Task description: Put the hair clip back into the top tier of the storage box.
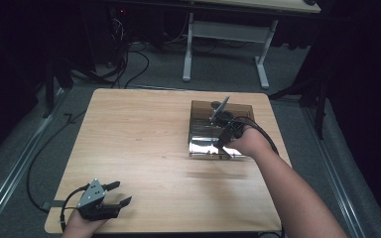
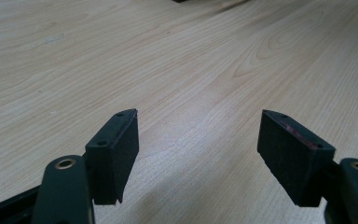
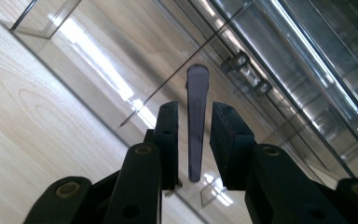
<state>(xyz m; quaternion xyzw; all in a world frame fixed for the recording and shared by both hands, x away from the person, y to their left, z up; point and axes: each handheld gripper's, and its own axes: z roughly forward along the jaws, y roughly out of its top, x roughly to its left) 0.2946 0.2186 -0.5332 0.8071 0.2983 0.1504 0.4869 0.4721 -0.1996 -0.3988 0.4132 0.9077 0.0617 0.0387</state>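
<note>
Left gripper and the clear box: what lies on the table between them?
Nothing: in the high view, only bare wooden table lies between the left gripper and the clear box.

Wooden table (image 1: 144, 148), light grain, centre of frame | grey carpeted floor (image 1: 218, 74) around it | white-legged desk frame (image 1: 225, 32) at upper centre | black cables (image 1: 124, 59) tangled on the floor, upper left | metal floor rail (image 1: 10, 171) along left edge

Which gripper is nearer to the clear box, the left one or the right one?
Right. The right gripper is at the clear box; the left gripper hovers far away, near the table's front corner.
</note>
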